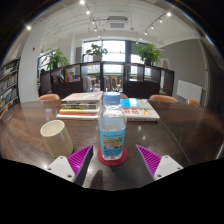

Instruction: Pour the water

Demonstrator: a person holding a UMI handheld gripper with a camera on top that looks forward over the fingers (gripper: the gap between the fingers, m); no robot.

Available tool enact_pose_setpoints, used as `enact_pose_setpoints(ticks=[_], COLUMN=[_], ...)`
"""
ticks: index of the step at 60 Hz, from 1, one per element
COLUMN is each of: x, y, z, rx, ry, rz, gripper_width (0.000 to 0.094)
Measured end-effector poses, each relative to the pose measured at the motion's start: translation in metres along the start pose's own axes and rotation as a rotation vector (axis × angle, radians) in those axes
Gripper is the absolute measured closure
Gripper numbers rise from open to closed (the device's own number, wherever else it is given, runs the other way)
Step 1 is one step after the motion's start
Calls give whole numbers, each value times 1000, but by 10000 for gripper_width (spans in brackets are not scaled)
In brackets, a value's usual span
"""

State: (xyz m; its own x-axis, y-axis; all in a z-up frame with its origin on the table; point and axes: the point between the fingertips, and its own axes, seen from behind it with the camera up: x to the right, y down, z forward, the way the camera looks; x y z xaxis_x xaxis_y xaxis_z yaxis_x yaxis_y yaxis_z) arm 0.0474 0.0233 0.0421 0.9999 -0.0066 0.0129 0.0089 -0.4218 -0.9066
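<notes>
Clear plastic water bottle [112, 133] stands upright on the wooden bench [170, 130] between the spread fingers [112, 160] (gaps both sides, not gripped yet), white cup [56, 138] just left, likely the pour target.

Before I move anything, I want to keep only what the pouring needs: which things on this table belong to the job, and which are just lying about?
For the job:
- water bottle, standing between the open fingers of the hand-held gripper, gaps either side
- cup, beside the bottle

Lying about:
- books, beyond the bottle
- magazine, beyond the bottle
</notes>
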Motion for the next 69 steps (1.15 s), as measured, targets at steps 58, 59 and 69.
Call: enact_pose_setpoints(ticks=[58,59,69], x=[-136,-137,-137], y=[-145,-146,-148], z=[-210,-212,-220], rx=[12,11,22], ry=[53,55,76], rz=[33,34,56], gripper_width=[75,78,69])
